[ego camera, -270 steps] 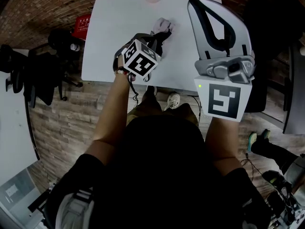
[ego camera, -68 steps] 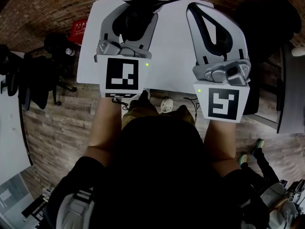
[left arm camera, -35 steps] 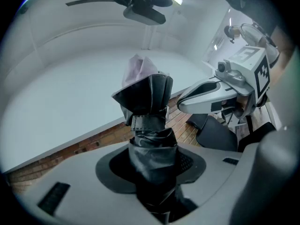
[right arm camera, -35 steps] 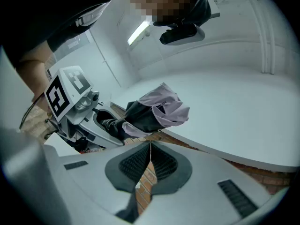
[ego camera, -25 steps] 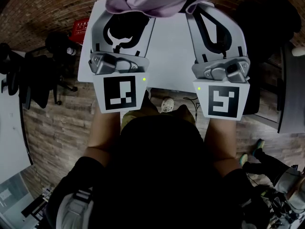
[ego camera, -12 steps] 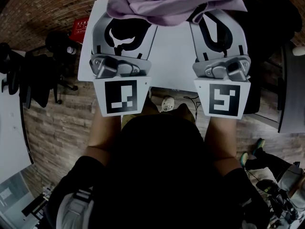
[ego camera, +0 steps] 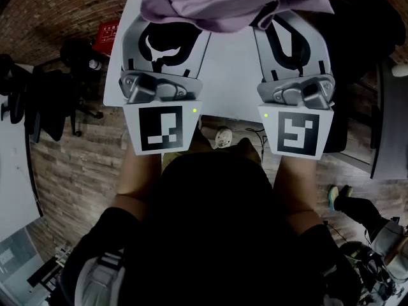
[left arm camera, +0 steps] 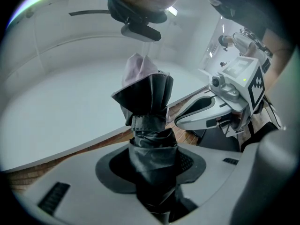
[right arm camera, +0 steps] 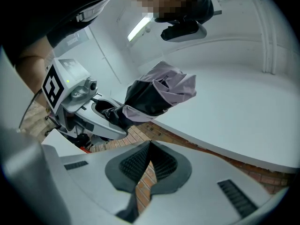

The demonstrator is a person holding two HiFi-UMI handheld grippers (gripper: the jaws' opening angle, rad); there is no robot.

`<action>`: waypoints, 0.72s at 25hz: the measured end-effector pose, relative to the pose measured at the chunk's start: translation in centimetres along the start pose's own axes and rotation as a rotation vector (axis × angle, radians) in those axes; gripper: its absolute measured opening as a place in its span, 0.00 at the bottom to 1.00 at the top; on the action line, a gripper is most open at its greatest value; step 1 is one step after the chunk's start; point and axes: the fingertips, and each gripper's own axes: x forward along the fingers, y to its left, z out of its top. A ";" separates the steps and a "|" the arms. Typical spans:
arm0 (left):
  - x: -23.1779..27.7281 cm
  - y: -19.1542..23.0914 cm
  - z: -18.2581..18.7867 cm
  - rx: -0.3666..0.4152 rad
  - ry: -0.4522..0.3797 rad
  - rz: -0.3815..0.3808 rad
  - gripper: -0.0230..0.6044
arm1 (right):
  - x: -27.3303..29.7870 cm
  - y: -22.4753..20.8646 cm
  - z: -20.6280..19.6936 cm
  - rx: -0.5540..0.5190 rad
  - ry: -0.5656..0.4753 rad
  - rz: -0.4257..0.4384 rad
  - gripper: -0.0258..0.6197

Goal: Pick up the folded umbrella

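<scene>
The folded umbrella (ego camera: pixel 229 2), black with lilac cloth, is up off the white table (ego camera: pixel 229 69) and close under the head camera. My left gripper (ego camera: pixel 167 27) is shut on its black wrapped lower part (left arm camera: pixel 147 125), and the lilac end (left arm camera: pixel 140 69) sticks out past the jaws. The cloth hides the left fingertips in the head view. In the right gripper view the umbrella (right arm camera: pixel 157 95) juts from the left gripper (right arm camera: pixel 105 114) over the table edge. My right gripper (ego camera: pixel 290 27) hangs level beside it, jaws shut with their tips touching (right arm camera: pixel 149 149) and nothing between them.
Black office chairs (ego camera: pixel 38 101) and a red box (ego camera: pixel 109 36) stand on the wooden floor to the left of the table. A dark chair (ego camera: pixel 357 37) stands to its right. A person's shoe (ego camera: pixel 341 196) shows at lower right.
About eleven seconds ago the left gripper was down at the umbrella on the table; it now holds the umbrella raised. Over the last second neither gripper has visibly moved.
</scene>
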 end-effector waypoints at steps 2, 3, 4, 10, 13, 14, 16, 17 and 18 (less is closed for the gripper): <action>0.1 0.1 0.0 -0.002 0.000 0.001 0.34 | 0.2 0.3 -0.1 -0.010 0.009 0.015 0.08; 0.1 0.1 -0.1 -0.001 0.000 0.000 0.34 | 0.3 0.4 -0.1 -0.012 0.010 0.020 0.09; 0.1 0.1 -0.1 0.002 0.000 -0.002 0.34 | 0.3 0.5 -0.2 -0.013 0.009 0.022 0.09; 0.2 0.1 -0.4 0.007 0.005 -0.007 0.34 | 0.5 0.5 -0.2 -0.009 0.007 0.020 0.09; 0.4 0.0 -0.5 0.004 0.011 -0.013 0.34 | 0.5 0.4 -0.3 -0.008 0.006 0.020 0.09; 0.5 -0.1 -0.5 0.003 0.012 -0.017 0.34 | 0.5 0.3 -0.4 -0.008 0.005 0.021 0.09; 0.6 -0.2 -0.6 0.003 0.015 -0.023 0.34 | 0.5 0.3 -0.5 -0.010 0.005 0.022 0.09; 0.6 -0.3 -0.6 0.004 0.016 -0.024 0.34 | 0.5 0.2 -0.5 -0.010 0.005 0.022 0.08; 0.6 -0.3 -0.6 0.006 0.015 -0.024 0.34 | 0.5 0.2 -0.5 -0.008 0.005 0.021 0.09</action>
